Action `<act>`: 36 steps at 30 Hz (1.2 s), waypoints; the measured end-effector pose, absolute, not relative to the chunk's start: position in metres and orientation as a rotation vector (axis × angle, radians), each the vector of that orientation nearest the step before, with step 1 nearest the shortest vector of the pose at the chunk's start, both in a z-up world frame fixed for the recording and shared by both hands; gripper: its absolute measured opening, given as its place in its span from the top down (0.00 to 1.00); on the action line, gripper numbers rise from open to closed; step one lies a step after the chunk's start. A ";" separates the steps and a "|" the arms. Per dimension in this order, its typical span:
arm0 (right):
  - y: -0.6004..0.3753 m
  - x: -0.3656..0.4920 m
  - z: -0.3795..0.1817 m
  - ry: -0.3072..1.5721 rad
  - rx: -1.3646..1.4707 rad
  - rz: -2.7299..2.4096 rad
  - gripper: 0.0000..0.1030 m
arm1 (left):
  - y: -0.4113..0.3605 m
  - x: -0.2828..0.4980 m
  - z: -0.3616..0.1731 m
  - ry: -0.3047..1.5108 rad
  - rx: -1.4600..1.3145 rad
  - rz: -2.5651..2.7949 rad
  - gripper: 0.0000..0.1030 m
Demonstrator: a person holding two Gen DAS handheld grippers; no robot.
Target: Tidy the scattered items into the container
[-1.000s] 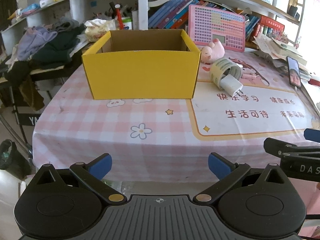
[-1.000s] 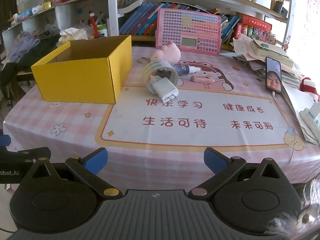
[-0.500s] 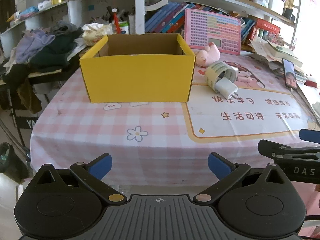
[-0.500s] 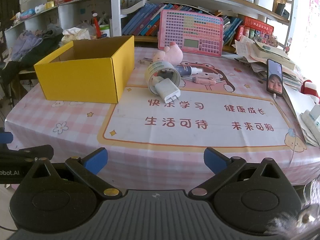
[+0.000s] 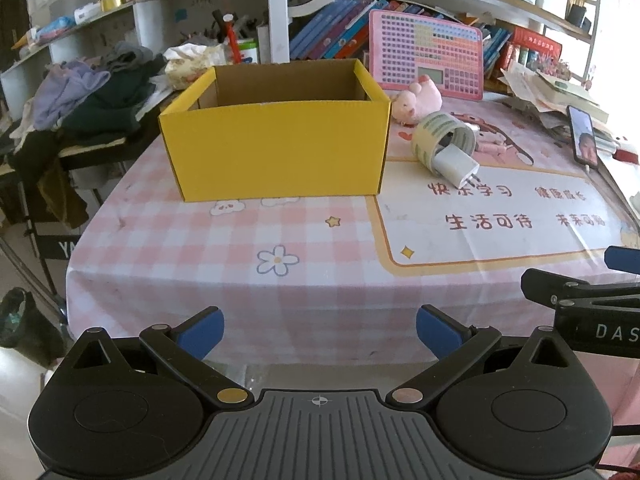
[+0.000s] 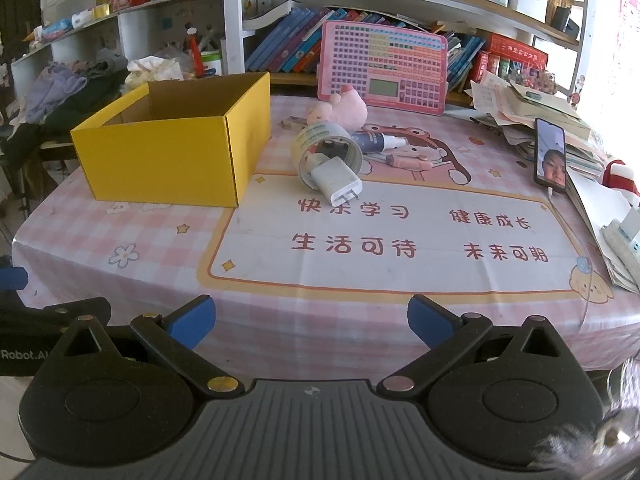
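We hold the left gripper [image 5: 320, 330] and right gripper [image 6: 311, 318] wide open, empty, at the tabletop [image 6: 360, 280] edge. Charger [image 6: 335, 179] rests on the tape roll [image 6: 320, 148] well ahead (right of yellow box [image 6: 172, 152]).

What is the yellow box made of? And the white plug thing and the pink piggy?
The yellow box looks like cardboard: matte yellow outside, plain brown inside, with folded corners. The white plug seems to be hard, smooth plastic with slightly glossy faces, and its two prongs look like metal. The pink piggy looks soft and plush, with a fuzzy, rounded surface, probably fabric with stuffing.
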State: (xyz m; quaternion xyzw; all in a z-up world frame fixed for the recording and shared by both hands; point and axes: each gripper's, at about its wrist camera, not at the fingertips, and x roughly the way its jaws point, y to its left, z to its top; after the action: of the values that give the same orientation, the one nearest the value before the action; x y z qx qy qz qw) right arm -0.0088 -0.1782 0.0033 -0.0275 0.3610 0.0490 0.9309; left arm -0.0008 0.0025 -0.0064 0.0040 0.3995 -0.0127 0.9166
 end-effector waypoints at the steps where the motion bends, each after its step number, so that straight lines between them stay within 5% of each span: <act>1: -0.178 -0.008 0.003 0.740 -0.056 0.100 0.00 | 0.002 -0.001 -0.006 0.822 0.010 -0.025 0.00; 36: -0.172 -0.003 0.003 0.754 -0.041 0.088 0.00 | 0.004 0.007 -0.009 0.852 0.059 -0.075 0.00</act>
State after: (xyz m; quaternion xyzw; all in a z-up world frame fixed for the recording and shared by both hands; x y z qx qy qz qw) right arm -0.0026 -0.1720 0.0030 -0.0200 0.3678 0.0429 0.9287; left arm 0.0070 0.0041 -0.0088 0.0288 0.4131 -0.0361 0.9095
